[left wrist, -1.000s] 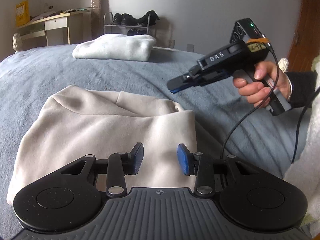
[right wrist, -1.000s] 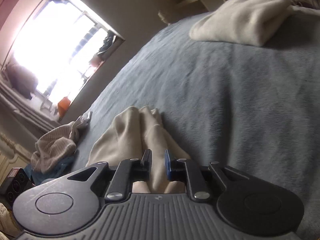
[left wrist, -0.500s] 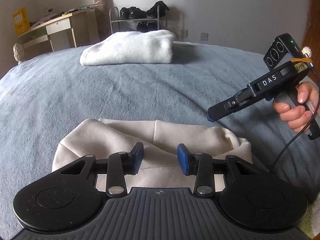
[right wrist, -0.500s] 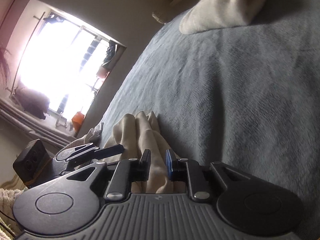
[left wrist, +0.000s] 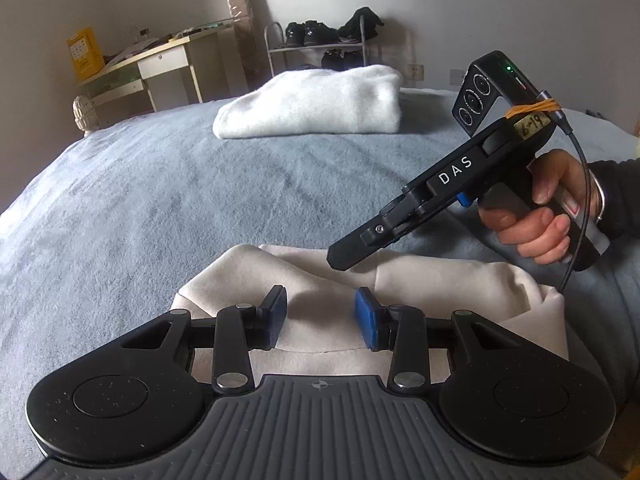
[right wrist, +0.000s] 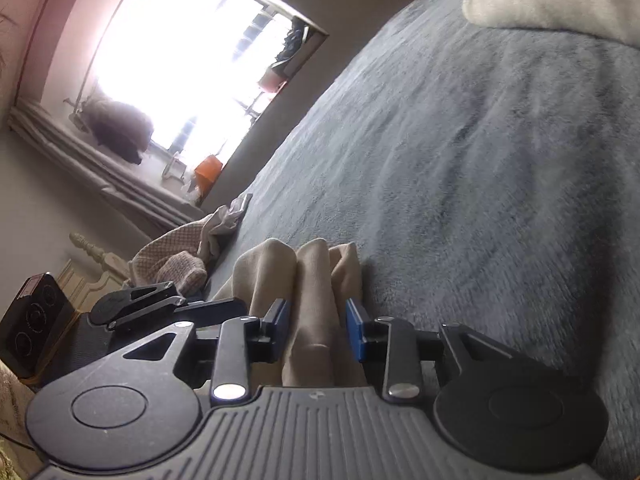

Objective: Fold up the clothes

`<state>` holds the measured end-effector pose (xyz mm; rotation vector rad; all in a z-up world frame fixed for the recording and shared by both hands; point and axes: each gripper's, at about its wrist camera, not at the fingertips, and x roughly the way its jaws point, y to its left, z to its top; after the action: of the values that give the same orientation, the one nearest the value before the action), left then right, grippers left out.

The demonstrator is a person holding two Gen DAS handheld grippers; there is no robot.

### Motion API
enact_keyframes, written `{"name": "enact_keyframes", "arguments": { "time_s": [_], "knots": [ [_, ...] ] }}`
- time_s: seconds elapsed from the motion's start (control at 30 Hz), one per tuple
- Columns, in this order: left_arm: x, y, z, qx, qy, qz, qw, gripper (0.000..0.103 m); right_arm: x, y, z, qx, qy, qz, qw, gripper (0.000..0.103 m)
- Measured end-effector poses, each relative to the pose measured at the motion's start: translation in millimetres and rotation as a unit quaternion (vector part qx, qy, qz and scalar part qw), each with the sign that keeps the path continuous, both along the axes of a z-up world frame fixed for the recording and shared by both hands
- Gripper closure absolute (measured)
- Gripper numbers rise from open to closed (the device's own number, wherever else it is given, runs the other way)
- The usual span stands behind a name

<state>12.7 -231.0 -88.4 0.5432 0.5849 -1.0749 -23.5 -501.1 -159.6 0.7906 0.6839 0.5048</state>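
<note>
Colours here are pretty muted. The bedspread [left wrist: 168, 184] is a dusty blue-grey, plain and fuzzy, no pattern. The garment [left wrist: 440, 284] on it is pale beige, solid. The folded pile [left wrist: 316, 108] at the back is off-white. Both grippers are matte black with bright blue fingertips [left wrist: 366, 316], same on the right gripper [right wrist: 316, 328]. There's a yellow box [left wrist: 85, 53] on the cream desk [left wrist: 168, 60], and by the window an orange pot [right wrist: 208, 170] and a waffle-checked tan cloth [right wrist: 176, 256].

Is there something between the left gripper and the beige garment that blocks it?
Nothing visible does. The left gripper is open right over the beige garment. The right gripper points at the same cloth, beyond the left fingers, not between them and it.
</note>
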Motion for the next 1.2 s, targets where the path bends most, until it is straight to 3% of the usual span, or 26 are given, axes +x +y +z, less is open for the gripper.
{"name": "enact_keyframes", "arguments": {
  "time_s": [0.03, 0.1, 0.23, 0.37, 0.47, 0.6, 0.97, 1.1, 1.2],
  "knots": [
    [2, 0, -1, -0.001, 0.001, 0.006, 1.0000, 0.066, 2, 1, 2, 0.003, -0.012, 0.008, 1.000, 0.085],
    [6, -1, -3, -0.002, 0.001, 0.014, 0.9999, 0.065, 7, 4, 5, 0.007, -0.024, 0.021, 0.999, 0.085],
    [10, -1, -5, 0.002, -0.006, 0.016, 0.9999, 0.065, 16, 9, 1, -0.013, 0.002, 0.031, 0.999, 0.084],
    [11, -2, -6, 0.004, -0.017, 0.012, 0.9998, 0.064, 22, 9, -4, -0.002, 0.015, 0.039, 0.999, 0.083],
    [10, -3, -9, -0.001, -0.028, 0.018, 0.9995, 0.064, 21, 9, -6, -0.002, 0.001, 0.042, 0.999, 0.097],
    [15, -5, -9, -0.010, -0.035, 0.028, 0.9989, 0.064, 24, 12, -4, -0.004, -0.019, 0.034, 0.999, 0.098],
    [25, -8, -5, -0.019, -0.028, 0.034, 0.9988, 0.064, 24, 2, -21, 0.013, 0.018, -0.001, 1.000, 0.098],
    [25, -10, -5, -0.023, -0.024, 0.032, 0.9989, 0.064, 25, 0, -18, 0.015, 0.030, -0.006, 0.999, 0.094],
    [24, -11, -5, -0.026, -0.021, 0.030, 0.9990, 0.064, 5, -23, -10, 0.042, 0.027, -0.055, 0.997, 0.076]
  ]
}}
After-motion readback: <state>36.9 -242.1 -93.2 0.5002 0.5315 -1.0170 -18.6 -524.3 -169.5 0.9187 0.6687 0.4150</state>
